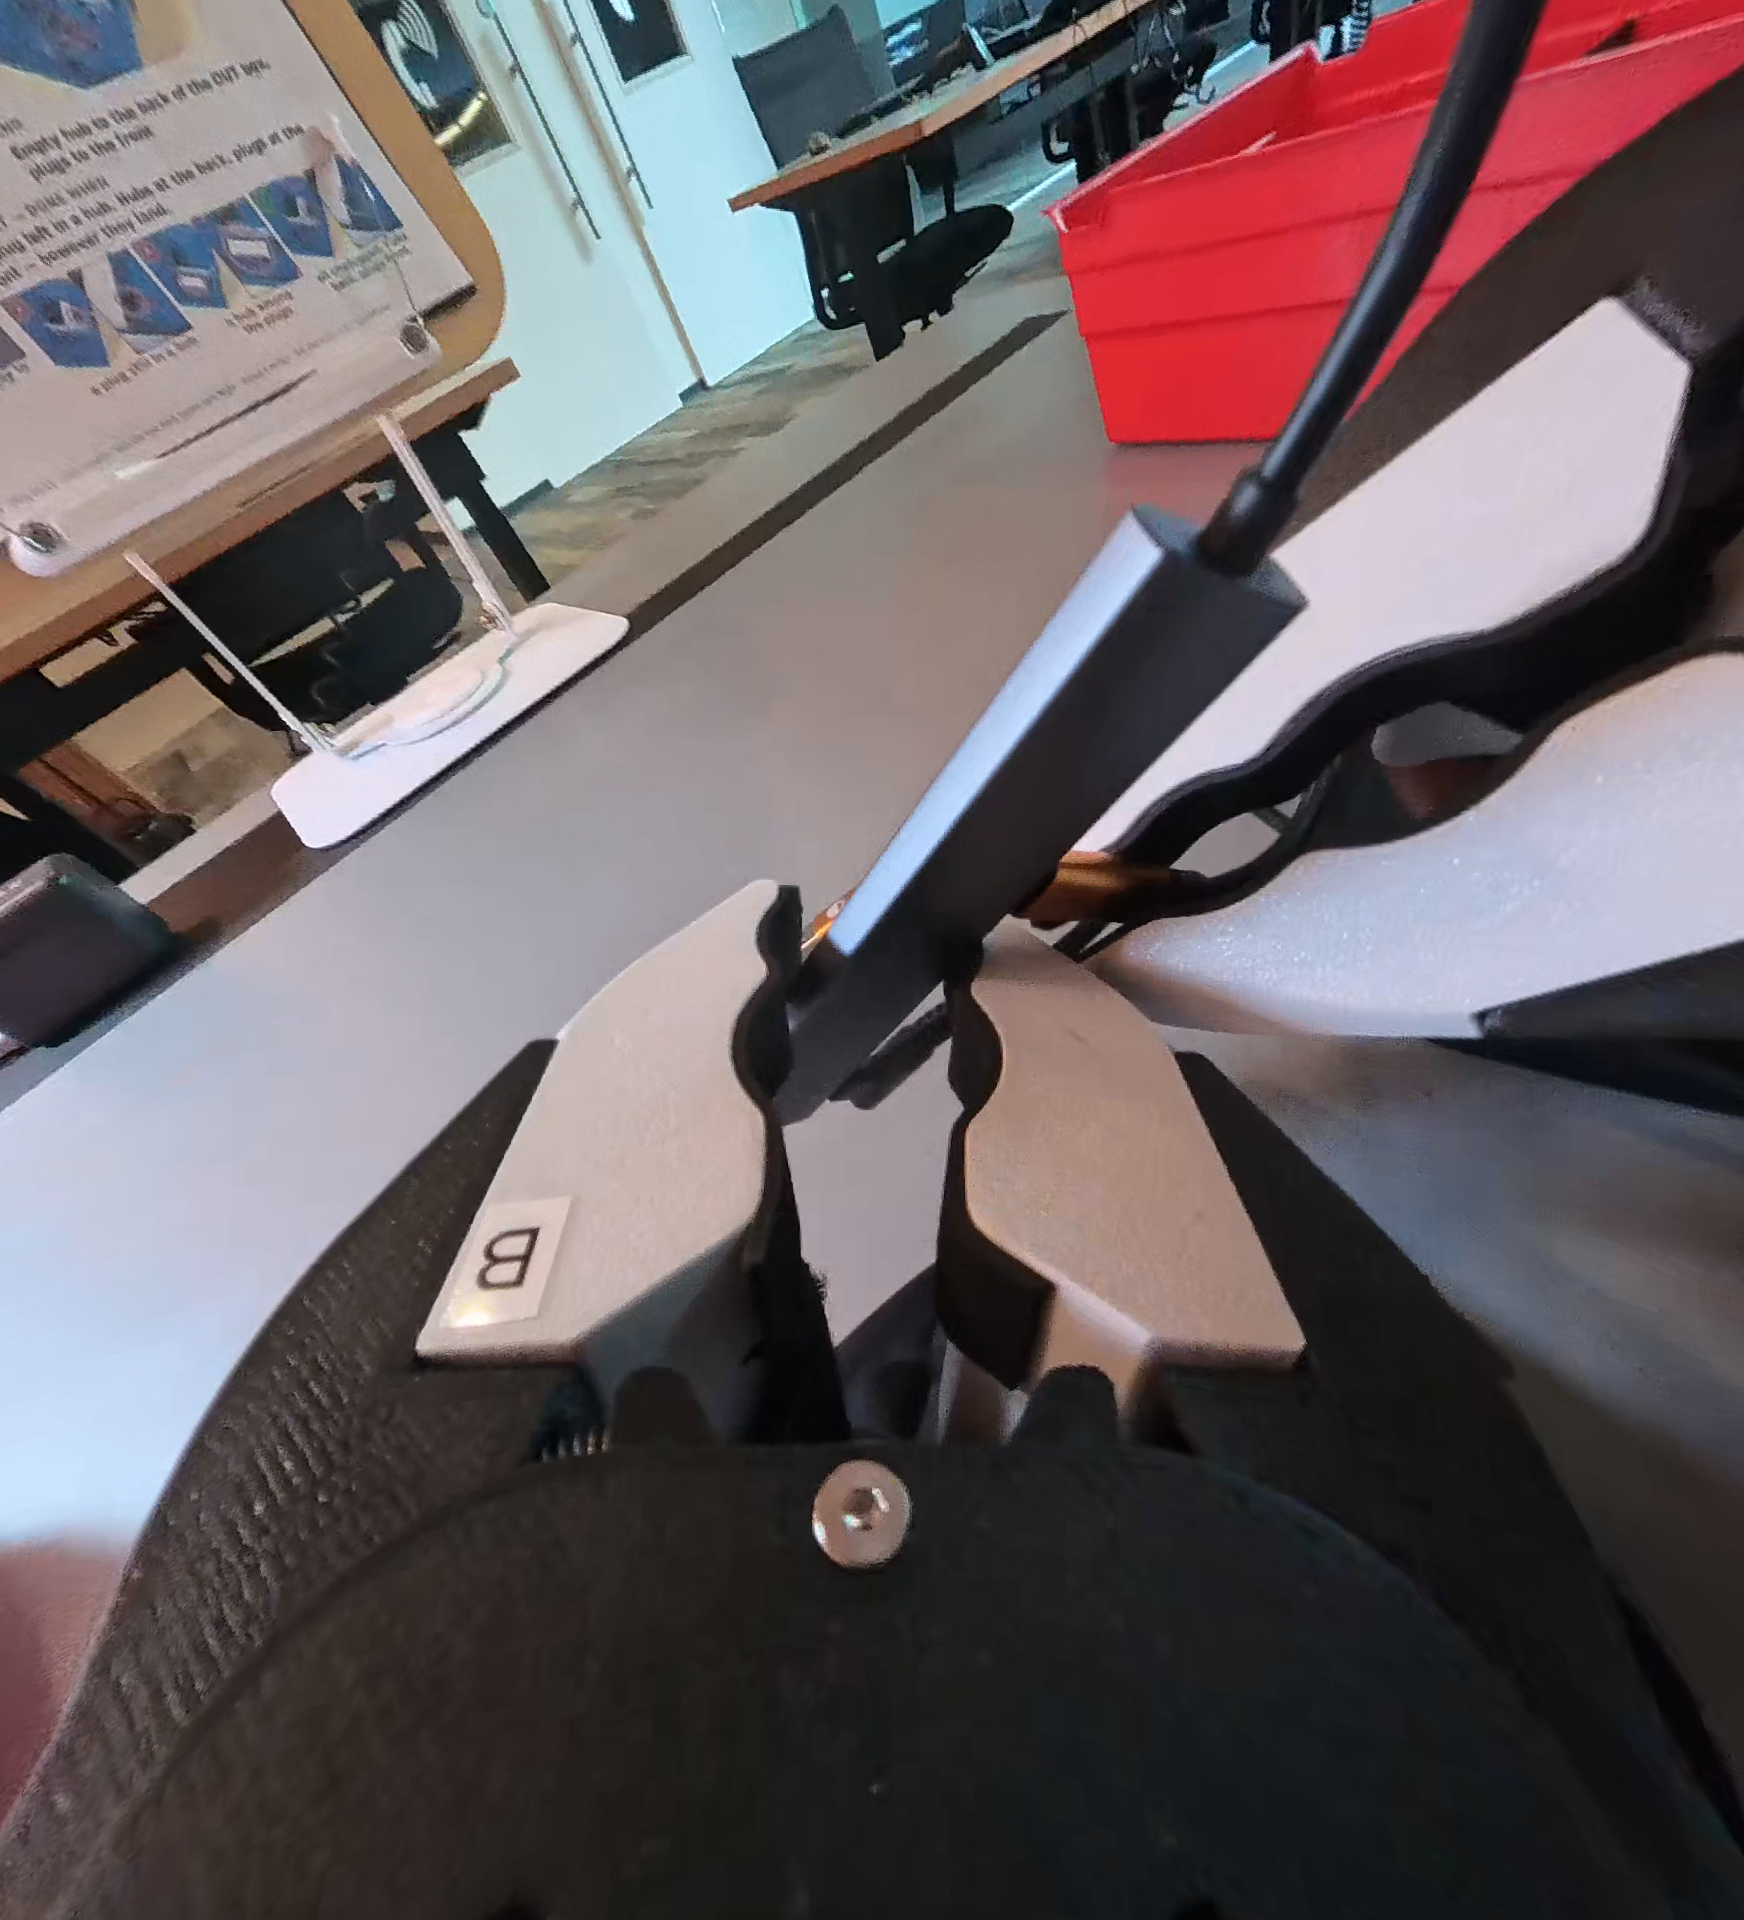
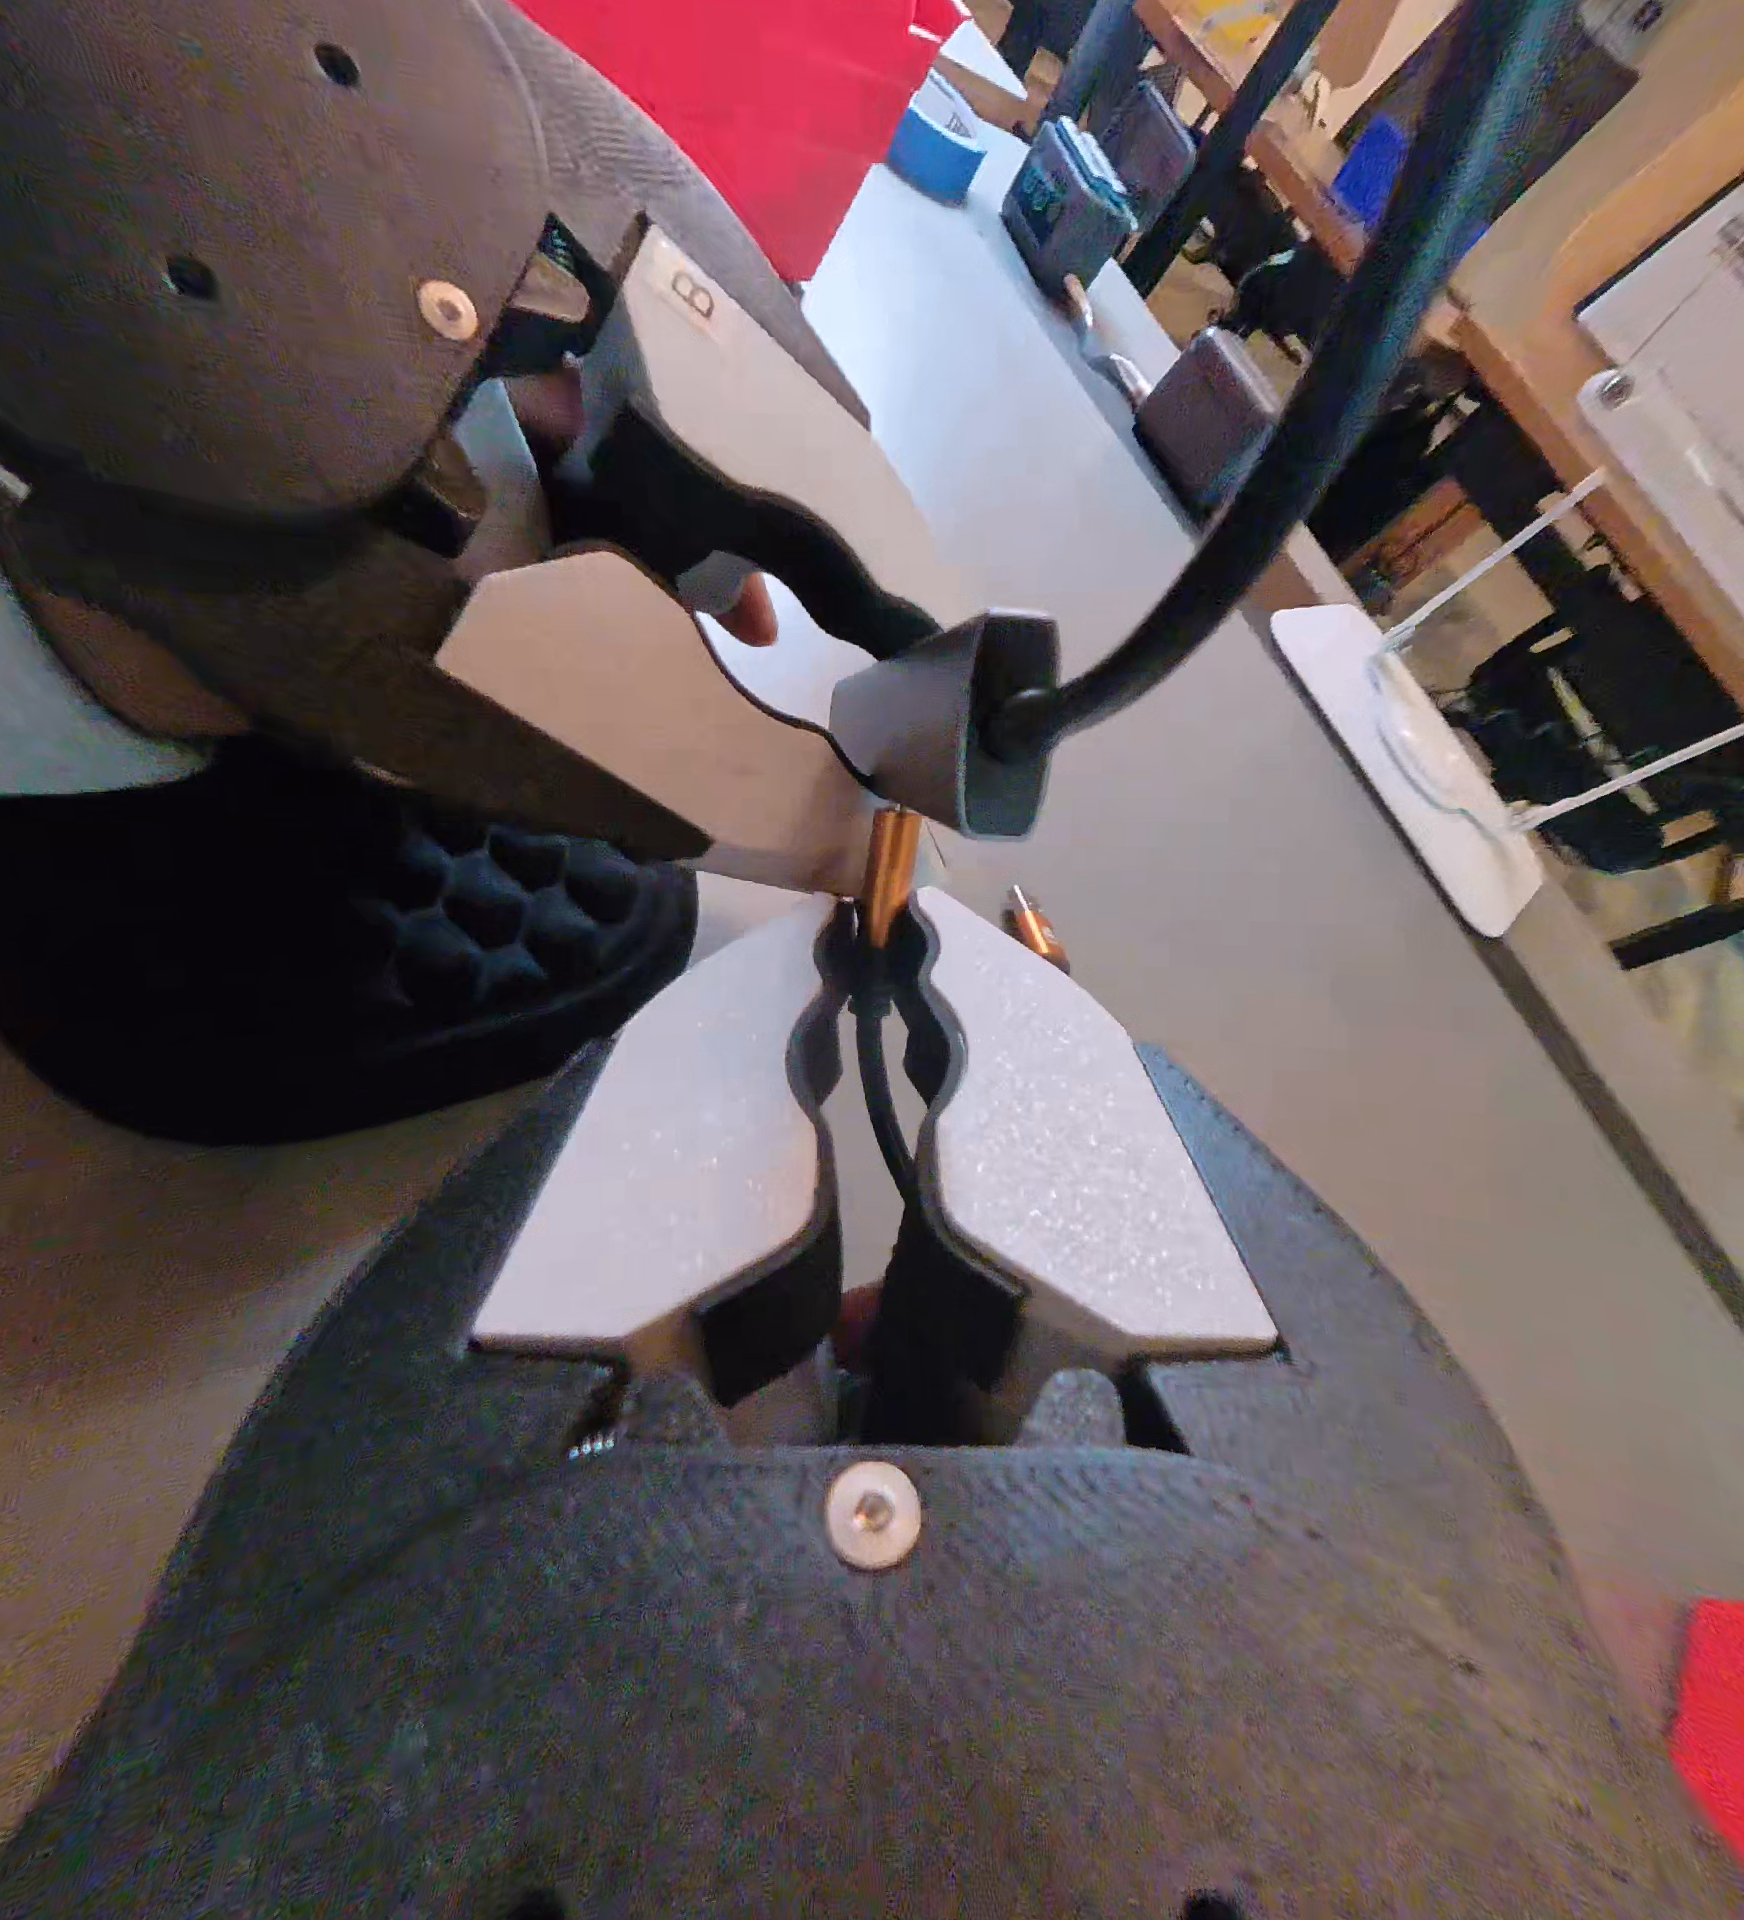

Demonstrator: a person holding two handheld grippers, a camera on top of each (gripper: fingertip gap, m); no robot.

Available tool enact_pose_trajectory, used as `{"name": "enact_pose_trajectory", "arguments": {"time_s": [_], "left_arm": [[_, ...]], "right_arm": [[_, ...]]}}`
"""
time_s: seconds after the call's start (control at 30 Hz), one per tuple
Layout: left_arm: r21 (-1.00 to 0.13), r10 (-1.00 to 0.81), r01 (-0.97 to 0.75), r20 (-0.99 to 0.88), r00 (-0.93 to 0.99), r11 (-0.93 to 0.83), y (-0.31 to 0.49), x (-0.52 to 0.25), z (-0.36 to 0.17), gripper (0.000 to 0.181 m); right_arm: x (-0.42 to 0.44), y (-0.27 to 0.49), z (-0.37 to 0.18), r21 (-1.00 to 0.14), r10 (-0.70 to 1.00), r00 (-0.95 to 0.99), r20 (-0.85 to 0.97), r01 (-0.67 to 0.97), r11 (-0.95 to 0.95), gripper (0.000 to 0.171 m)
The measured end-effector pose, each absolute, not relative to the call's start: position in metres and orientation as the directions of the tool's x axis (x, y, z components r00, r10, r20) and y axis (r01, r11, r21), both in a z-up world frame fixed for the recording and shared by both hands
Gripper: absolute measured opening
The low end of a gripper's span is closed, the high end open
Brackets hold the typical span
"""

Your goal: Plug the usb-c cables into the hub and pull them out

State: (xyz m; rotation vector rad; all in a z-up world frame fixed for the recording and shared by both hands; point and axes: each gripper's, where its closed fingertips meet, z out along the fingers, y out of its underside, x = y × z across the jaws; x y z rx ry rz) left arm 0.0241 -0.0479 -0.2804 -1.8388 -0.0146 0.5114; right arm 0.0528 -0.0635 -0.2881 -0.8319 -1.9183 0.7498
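Item: USB-C hub (image 1: 1029, 769), a slim grey metal bar, raised off the grey worktop (image 1: 432, 997) and tilted, with its own black lead (image 1: 1367, 260) leaving the upper end. My left claw (image 1: 863, 997) was pinching its lower end between the wavy pads. I judged it light, rigid and smooth-sided, liable to pivot in a grip taken so near one end; a hold nearer the ports would resist the push of a plug better. Item: USB-C cable plug (image 2: 891, 868), copper-coloured sleeve, thin black cord trailing back between my fingers. My right claw (image 2: 878, 940) was pressed together on it at the sleeve's base, tip touching or just short of the hub's (image 2: 935, 717) side; I could not tell whether it was seated. I judged the sleeve stiff and the cord limp, so the sleeve was the place to grip. The left wrist view alone showed the hub's full length and a red bin (image 1: 1252, 270). The right wrist view alone showed a second copper plug (image 2: 1039, 930) lying loose on the worktop just beyond.
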Motion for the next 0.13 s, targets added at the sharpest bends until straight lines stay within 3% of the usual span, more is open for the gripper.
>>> {"name": "enact_pose_trajectory", "arguments": {"time_s": [0.1,0.13], "left_arm": [[-0.942,0.297,-0.161,-0.25,0.921,-0.295,-0.05,0.02,-0.277,0.027],[-0.984,0.492,-0.072,-0.145,0.859,-0.164,-0.067,-0.007,-0.258,0.021]], "right_arm": [[0.048,-0.063,-0.283,-0.774,0.784,-0.339,0.52,0.201,0.601,0.009],[0.058,-0.056,-0.312,-0.706,0.769,-0.379,0.514,0.322,0.631,0.009]]}}
